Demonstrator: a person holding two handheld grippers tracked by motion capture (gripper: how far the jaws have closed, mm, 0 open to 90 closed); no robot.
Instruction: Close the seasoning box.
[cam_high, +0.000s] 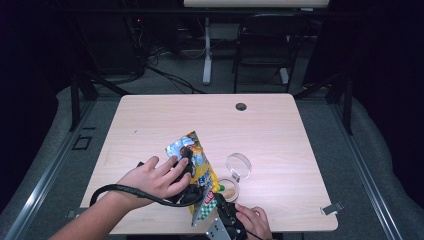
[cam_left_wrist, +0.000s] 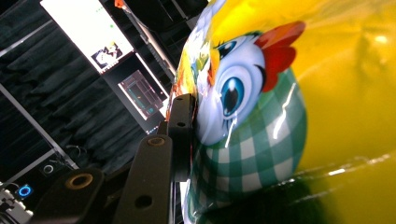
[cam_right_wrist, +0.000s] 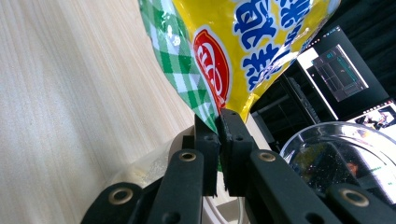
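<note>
A yellow snack bag (cam_high: 196, 167) with a cartoon chicken and green checks stands tilted above the near part of the table (cam_high: 150, 115). My left gripper (cam_high: 187, 175), under the person's left hand, is shut on the bag's puffy middle. One black pad (cam_left_wrist: 183, 123) presses its side, and the bag (cam_left_wrist: 289, 102) hides the other jaw. My right gripper (cam_high: 220, 207) (cam_right_wrist: 218, 119) pinches the checked bottom edge of the bag (cam_right_wrist: 233, 42), shut on it. A small clear jar (cam_high: 228, 189) with pale contents sits just under that end.
A clear round lid (cam_high: 238, 165) (cam_right_wrist: 336, 154) lies right of the bag. A metal clip (cam_high: 331, 208) rests near the table's front right corner, and a cable hole (cam_high: 241, 106) is at the far edge. A chair (cam_high: 265, 40) stands beyond the table.
</note>
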